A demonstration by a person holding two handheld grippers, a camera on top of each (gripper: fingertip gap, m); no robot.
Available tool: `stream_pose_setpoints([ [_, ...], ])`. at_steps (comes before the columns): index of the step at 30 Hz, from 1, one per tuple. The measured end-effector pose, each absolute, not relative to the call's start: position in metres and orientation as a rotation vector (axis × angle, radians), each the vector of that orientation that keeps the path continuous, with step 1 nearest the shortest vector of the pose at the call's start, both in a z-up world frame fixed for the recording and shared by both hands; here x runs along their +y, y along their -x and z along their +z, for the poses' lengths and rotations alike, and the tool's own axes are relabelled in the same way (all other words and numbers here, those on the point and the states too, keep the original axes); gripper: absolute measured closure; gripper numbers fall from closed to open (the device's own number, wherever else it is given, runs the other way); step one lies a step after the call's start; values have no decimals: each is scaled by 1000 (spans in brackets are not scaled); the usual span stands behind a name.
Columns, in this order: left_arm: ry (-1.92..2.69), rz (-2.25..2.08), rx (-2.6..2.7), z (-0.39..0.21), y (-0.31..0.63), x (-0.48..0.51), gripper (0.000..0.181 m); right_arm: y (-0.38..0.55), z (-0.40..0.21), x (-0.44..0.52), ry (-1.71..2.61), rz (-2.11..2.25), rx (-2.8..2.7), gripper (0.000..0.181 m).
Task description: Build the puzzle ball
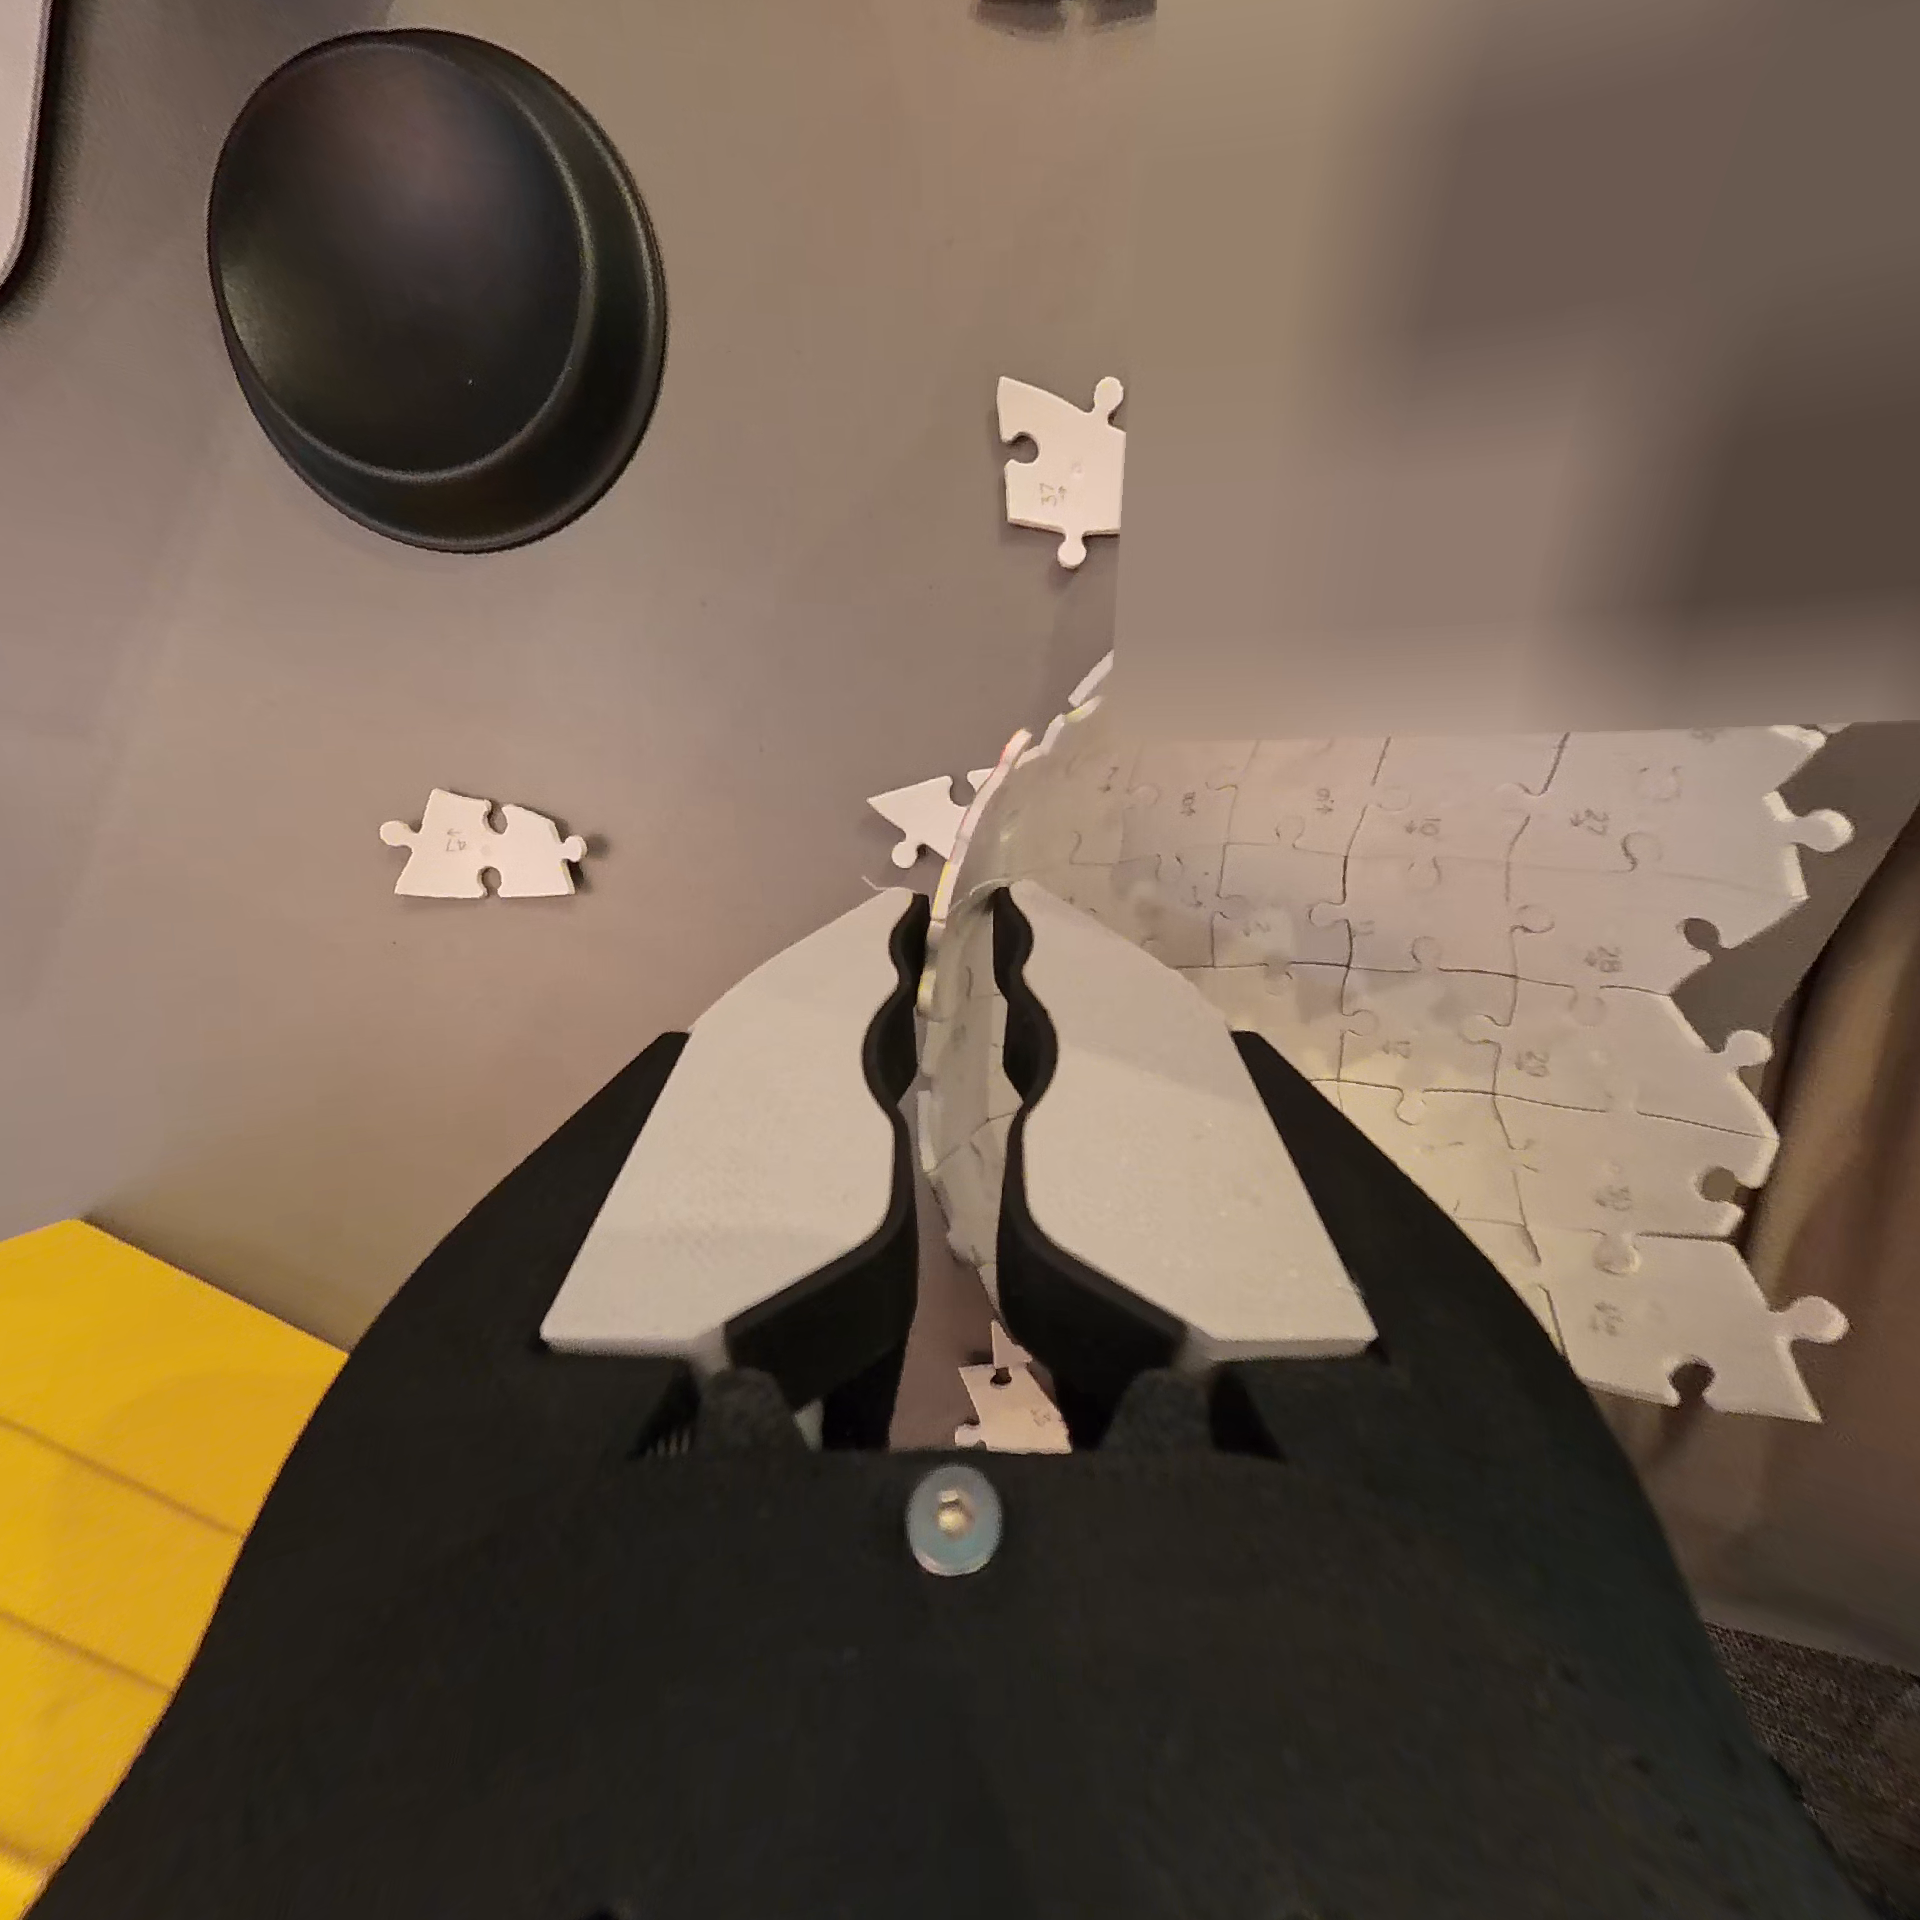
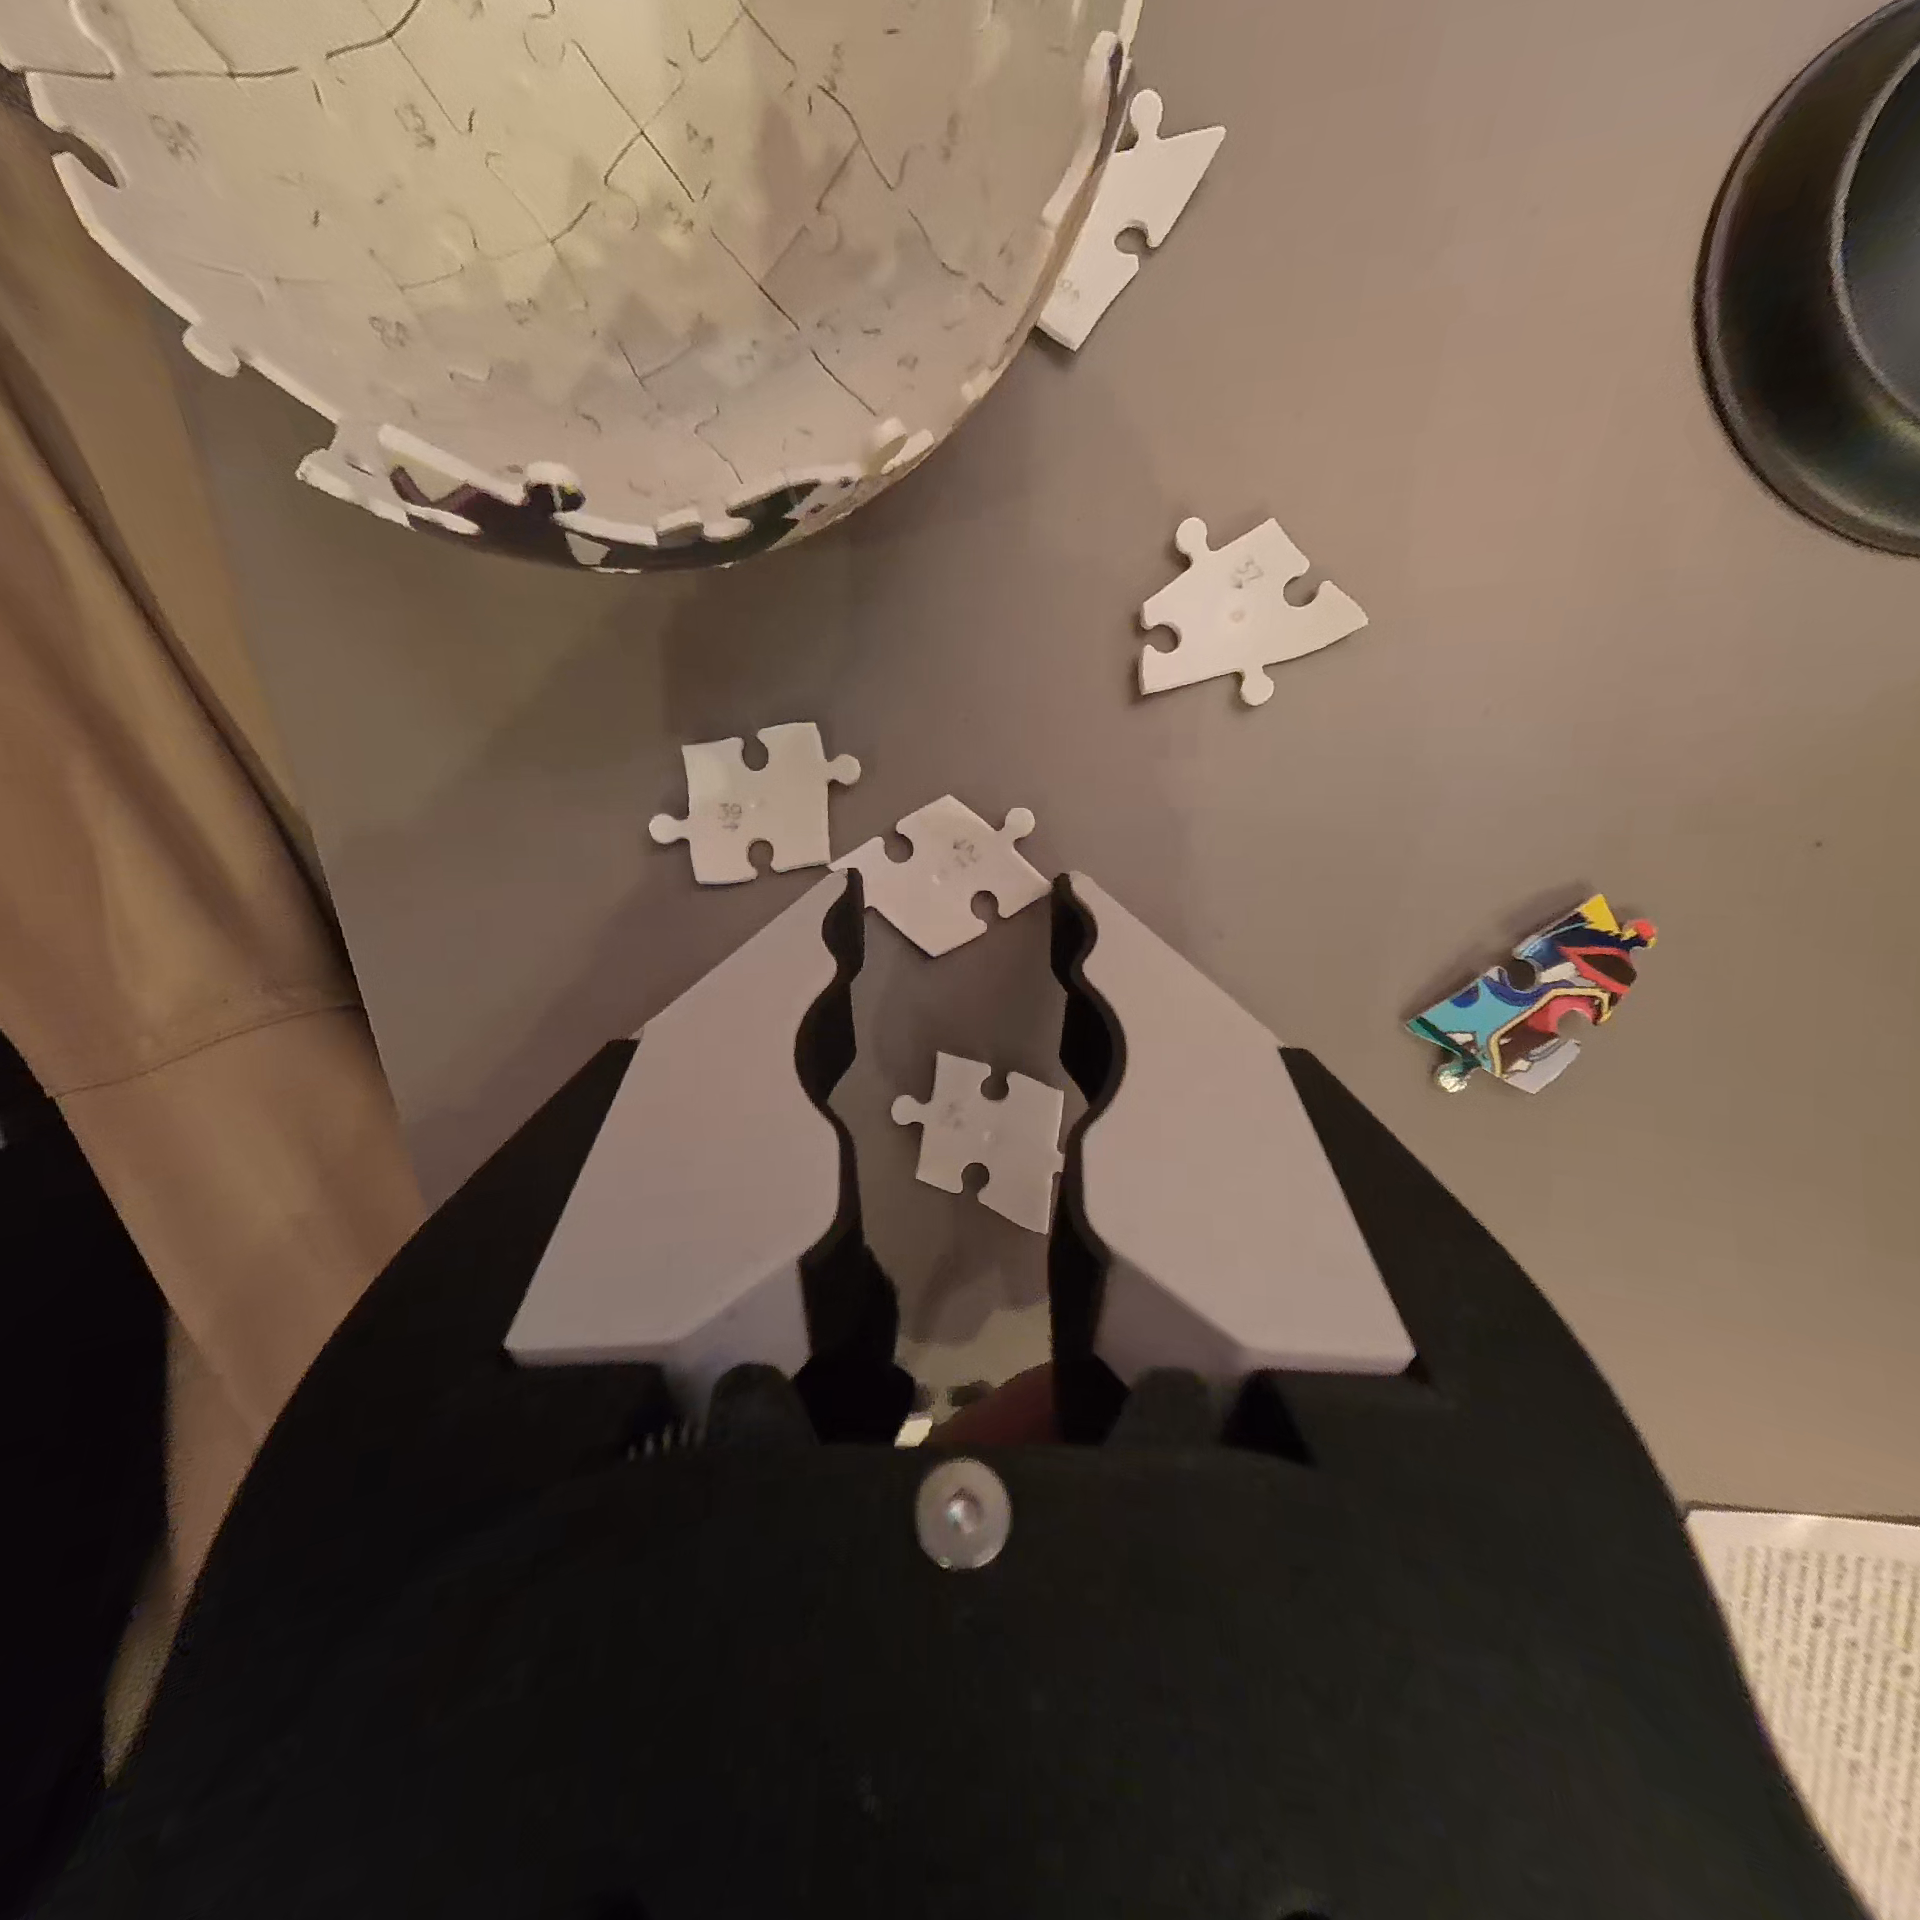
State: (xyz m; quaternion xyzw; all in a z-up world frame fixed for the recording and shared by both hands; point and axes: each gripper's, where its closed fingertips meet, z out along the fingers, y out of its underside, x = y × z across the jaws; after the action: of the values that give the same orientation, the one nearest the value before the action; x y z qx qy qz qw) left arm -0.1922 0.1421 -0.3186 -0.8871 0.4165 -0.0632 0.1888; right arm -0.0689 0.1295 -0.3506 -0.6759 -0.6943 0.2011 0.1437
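Left wrist view: our left gripper (image 1: 961, 920) pinches the rim of the half-built puzzle ball (image 1: 1455, 997), shell spreading right of our fingers | right gripper (image 2: 956, 883) gapes empty over loose white pieces (image 2: 982, 1132), ball (image 2: 582, 260) ahead-left | black bowl (image 1: 436, 291) far ahead-left.

half-built white puzzle ball (image 2: 582, 260) (hollow side showing) near loose pieces (image 2: 940, 868).
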Motion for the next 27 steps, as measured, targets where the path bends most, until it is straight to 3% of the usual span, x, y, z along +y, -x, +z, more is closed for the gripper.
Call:
stream_pose_setpoints([
  [1, 2495, -176, 1172, -319, 192, 142, 170, 69, -351, 129, 1948, 593, -1997, 168],
  [15, 2504, -173, 1159, -320, 195, 143, 169, 69, -337, 126, 1872, 685, -1983, 181],
  [16, 2505, -173, 1158, -320, 195, 143, 169, 68, -337, 126, 1875, 674, -1987, 175],
  [18, 2505, -171, 1158, -320, 196, 143, 169, 62, -340, 118, 1893, 650, -2020, 142],
  [23, 2508, -170, 1156, -320, 197, 143, 169, 64, -339, 79, 1887, 660, -1968, 133],
  [27, 2506, -167, 1158, -320, 197, 143, 169, 70, -351, 87, 1922, 545, -1849, 141],
])
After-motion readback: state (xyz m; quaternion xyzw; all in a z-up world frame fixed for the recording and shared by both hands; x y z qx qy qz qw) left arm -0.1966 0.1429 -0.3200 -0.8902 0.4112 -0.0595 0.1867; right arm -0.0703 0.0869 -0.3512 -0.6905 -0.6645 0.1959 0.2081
